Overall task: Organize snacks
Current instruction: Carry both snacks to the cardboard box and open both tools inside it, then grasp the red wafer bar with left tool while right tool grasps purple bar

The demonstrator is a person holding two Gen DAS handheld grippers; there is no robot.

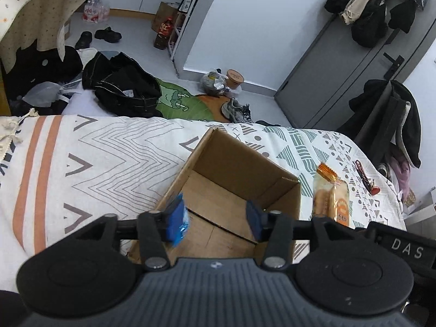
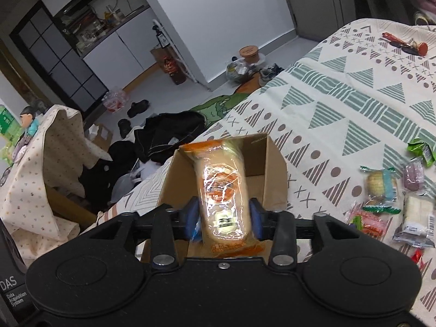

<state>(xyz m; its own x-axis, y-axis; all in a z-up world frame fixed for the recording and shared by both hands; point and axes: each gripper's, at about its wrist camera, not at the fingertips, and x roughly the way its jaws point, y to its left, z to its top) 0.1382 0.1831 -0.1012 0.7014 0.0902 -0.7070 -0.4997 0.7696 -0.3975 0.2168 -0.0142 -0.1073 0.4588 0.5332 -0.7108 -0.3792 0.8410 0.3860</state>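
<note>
An open cardboard box [image 1: 231,160] lies on the patterned bed cover. My left gripper [image 1: 215,209] hangs over it, open. A small blue snack packet [image 1: 178,224] clings beside its left pad, with no grip from the other pad. My right gripper [image 2: 223,212] is over the same box [image 2: 275,169], and an orange cracker pack [image 2: 222,190] stands upright between its blue pads, loose rather than squeezed. In the left wrist view that cracker pack [image 1: 331,196] shows just right of the box. Several wrapped snacks [image 2: 381,190] lie on the cover to the right.
A green packet [image 2: 421,150] and a red-tagged key bunch [image 2: 406,45] lie further right on the bed. Beyond the bed edge the floor holds dark clothes [image 1: 122,87], shoes [image 1: 237,110] and bags. A grey door [image 1: 340,62] stands behind.
</note>
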